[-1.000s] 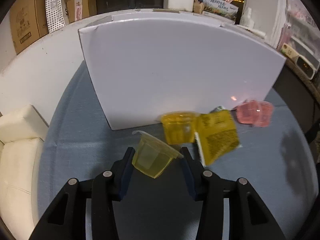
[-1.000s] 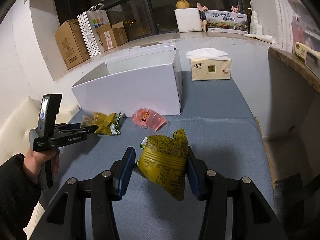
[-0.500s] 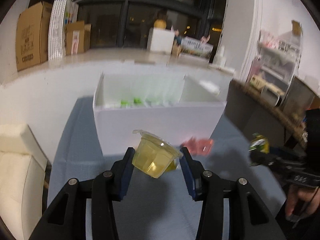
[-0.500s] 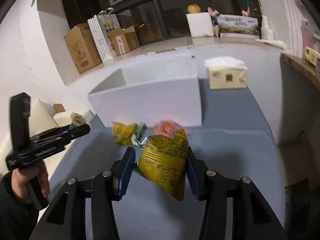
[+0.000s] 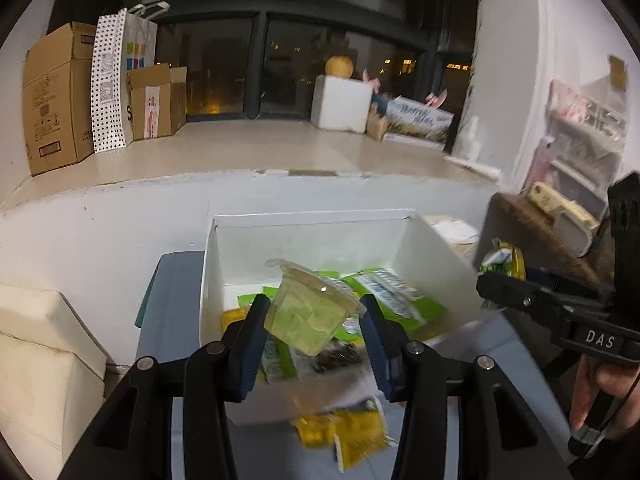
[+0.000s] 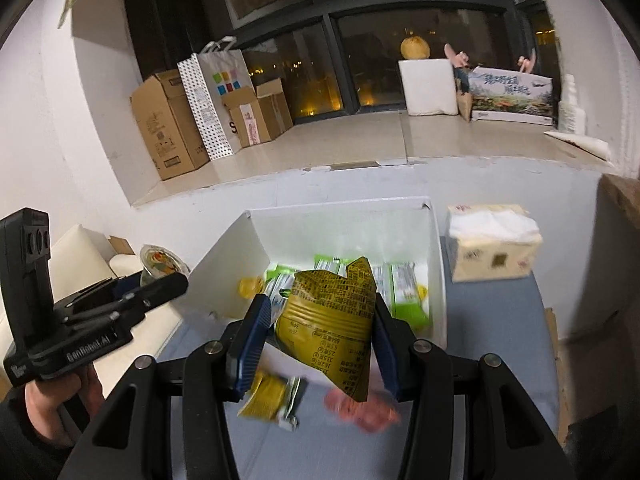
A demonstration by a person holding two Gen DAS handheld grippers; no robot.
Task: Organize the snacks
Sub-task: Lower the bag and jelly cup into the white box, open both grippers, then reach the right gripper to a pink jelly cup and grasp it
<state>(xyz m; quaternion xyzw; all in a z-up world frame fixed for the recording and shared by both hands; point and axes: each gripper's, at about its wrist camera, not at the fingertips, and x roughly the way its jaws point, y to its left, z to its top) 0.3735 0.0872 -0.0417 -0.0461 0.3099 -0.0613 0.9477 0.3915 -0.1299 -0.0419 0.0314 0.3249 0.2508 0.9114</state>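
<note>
Two full grippers over the white box (image 5: 304, 218) — jelly cup (image 5: 310, 312), yellow packet (image 6: 332, 324).

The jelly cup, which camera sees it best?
The left wrist view. There the jelly cup sits big and centered in the left gripper, so you can see the pale yellow jelly through its clear side. The right wrist view shows it small and far left, partly hidden behind that gripper.

Home room: sofa (image 5: 36, 360), window-ledge cardboard boxes (image 6: 168, 124).
</note>
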